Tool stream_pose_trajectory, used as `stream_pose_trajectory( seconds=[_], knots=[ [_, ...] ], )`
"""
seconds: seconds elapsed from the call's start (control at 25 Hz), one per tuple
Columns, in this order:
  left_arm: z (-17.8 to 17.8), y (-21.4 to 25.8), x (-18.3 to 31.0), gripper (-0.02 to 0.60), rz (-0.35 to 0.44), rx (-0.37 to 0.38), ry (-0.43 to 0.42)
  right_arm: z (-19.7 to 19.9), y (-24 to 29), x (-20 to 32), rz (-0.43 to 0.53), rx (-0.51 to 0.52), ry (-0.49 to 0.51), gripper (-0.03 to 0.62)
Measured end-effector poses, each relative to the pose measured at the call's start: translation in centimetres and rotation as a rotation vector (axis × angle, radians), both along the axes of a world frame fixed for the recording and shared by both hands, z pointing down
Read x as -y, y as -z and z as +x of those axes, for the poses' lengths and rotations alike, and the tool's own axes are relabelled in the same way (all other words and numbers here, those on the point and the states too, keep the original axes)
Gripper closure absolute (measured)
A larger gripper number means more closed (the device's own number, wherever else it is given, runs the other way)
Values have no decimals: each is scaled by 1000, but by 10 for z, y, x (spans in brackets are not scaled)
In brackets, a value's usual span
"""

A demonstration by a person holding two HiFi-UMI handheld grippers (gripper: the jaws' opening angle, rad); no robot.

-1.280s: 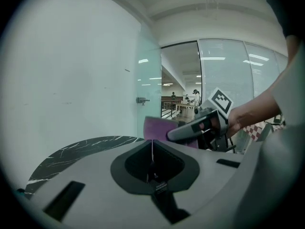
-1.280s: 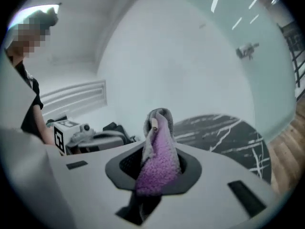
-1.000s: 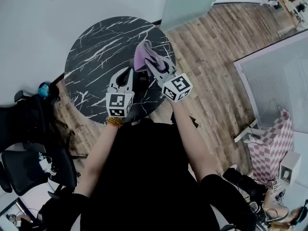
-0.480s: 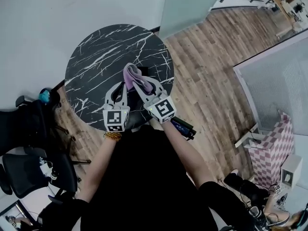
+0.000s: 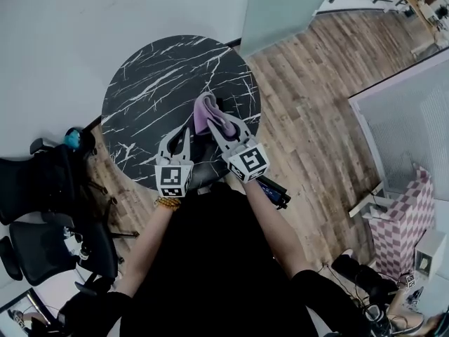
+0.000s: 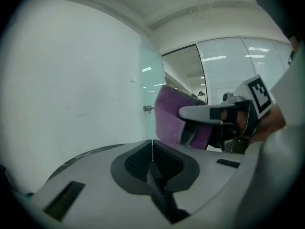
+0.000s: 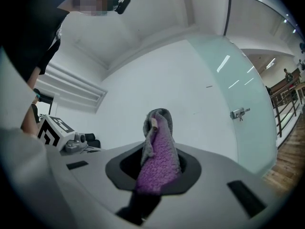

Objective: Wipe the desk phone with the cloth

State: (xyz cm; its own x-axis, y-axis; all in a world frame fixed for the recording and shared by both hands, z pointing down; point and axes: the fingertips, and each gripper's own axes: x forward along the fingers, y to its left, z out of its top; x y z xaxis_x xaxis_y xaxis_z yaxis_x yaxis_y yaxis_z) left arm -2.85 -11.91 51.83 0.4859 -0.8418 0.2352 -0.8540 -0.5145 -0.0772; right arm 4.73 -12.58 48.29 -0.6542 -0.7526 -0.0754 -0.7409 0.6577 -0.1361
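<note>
Head view with both gripper views. A round black table with white marble veining stands on a wood-plank floor, with a plain white wall on the table's far side. Both claws are held over the near right part of the table. The right claw is clamped on a purple cloth. In the right gripper view the cloth fills the gap between the jaws and rises past their tips as a folded wad, purple pile on one face and a grey backing on the other. The cloth hangs above the table top, and no view shows whether it touches anything beneath it. The left claw sits just beside the right one, nearer the table's left half. Its jaws are pressed together tip to tip and nothing lies between them. Its own view shows the right claw and the cloth close by on its right. A dark mass lies under and between the claws at the table's near edge. It merges with the black top, so the desk phone cannot be made out with certainty. Black office chairs stand off the table's left side.
</note>
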Motion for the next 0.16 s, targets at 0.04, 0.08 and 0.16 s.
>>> stream_pose_trajectory(
  seconds=[0.04,0.08,0.16],
  knots=[
    [0,-2,0,561,-6,1,2,2,0,0,-3,10,-2,522],
    [0,-3,-1,562,-11,1,3,4,0,0,-5,19,-3,523],
    [1,-6,-1,561,-20,0,7,9,0,1,-7,36,-5,523]
  ],
)
